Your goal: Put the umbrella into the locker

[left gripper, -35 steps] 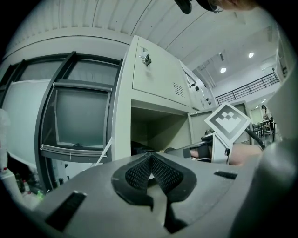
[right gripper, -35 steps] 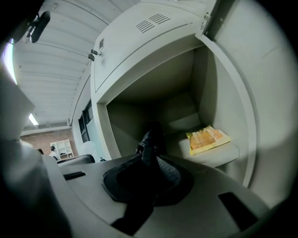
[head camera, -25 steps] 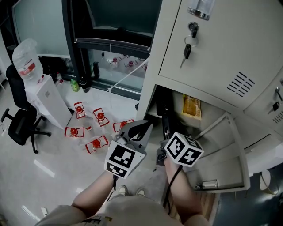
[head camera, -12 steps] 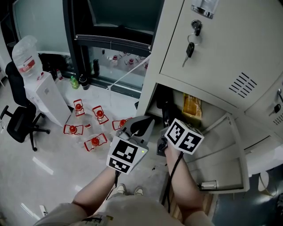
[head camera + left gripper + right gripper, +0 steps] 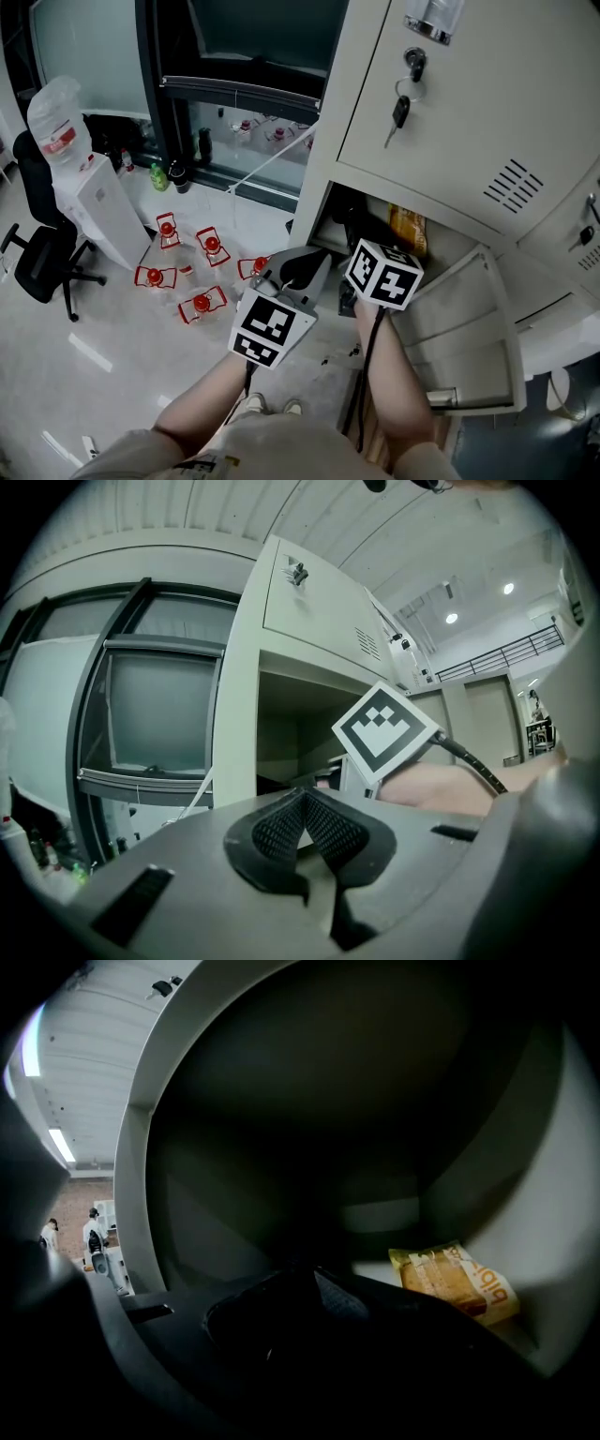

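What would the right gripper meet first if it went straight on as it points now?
Most likely the dark back wall of the open locker compartment, though depth is unclear. The yellow packet lies to the right of that line.

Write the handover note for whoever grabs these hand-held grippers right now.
Left hand-held gripper: shut, empty, outside the grey metal locker.
Right hand-held gripper: inside the open lower compartment; too dark to tell its jaw state or load.
Umbrella: not clearly seen; a dark shape in the compartment may be it. A yellow snack packet lies inside, at the right.
Done: unconfirmed. Left: check the umbrella rests inside, let go, withdraw, close the swung-open door.
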{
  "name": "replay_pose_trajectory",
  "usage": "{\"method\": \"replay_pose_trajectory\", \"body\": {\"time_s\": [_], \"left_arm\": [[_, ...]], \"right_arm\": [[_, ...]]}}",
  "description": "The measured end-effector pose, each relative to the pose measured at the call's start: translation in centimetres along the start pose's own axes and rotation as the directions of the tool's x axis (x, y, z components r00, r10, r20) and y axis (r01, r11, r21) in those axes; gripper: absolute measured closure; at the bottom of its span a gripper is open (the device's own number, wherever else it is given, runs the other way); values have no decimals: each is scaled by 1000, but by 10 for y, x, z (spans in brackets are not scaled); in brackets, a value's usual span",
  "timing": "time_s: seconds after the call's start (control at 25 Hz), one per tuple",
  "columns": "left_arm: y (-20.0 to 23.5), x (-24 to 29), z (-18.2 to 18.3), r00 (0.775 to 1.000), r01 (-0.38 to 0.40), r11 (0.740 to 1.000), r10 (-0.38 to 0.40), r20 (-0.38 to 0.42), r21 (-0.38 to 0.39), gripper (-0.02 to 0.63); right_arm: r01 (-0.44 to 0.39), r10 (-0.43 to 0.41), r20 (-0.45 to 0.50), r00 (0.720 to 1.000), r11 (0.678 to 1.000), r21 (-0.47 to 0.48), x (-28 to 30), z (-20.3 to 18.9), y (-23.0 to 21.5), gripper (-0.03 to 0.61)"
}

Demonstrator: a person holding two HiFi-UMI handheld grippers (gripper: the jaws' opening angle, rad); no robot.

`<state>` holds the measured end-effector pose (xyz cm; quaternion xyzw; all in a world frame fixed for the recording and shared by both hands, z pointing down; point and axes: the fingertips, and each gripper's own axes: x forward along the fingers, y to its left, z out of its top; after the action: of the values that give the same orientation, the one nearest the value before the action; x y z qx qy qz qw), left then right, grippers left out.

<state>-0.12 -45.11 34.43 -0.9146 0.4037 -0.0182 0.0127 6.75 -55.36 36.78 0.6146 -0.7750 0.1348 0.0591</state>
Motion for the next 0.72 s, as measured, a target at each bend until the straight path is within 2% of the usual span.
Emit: {"method": "replay_pose_trajectory", "body": {"time_s": [0.12,0.24,0.36,0.56,0.72], "left_arm": [[2,2,2,1000,-4,1000,4,1,1,606],[3,4,2,1000,-9,1000,9,-2,2,606],[2,7,1,1000,-9,1000,9,-9,4,606],[-1,8,1,1000,-7,1000,7,-13,3,606],[-2,6,4,1000,-11,1000,11,-8,6,606]], "right_arm": [[0,0,-1,1000,1000,10,7,1,-4,535],[-4,4,-7,1000,1000,-27,14,4,-3,535],[-41,41,-6,999,998,-47,17,6,3,509],[-55,55,-9,998,998,-27,7,1,3,505],[-49,50,7,999,997,-60,-10,-1,5,505]]}}
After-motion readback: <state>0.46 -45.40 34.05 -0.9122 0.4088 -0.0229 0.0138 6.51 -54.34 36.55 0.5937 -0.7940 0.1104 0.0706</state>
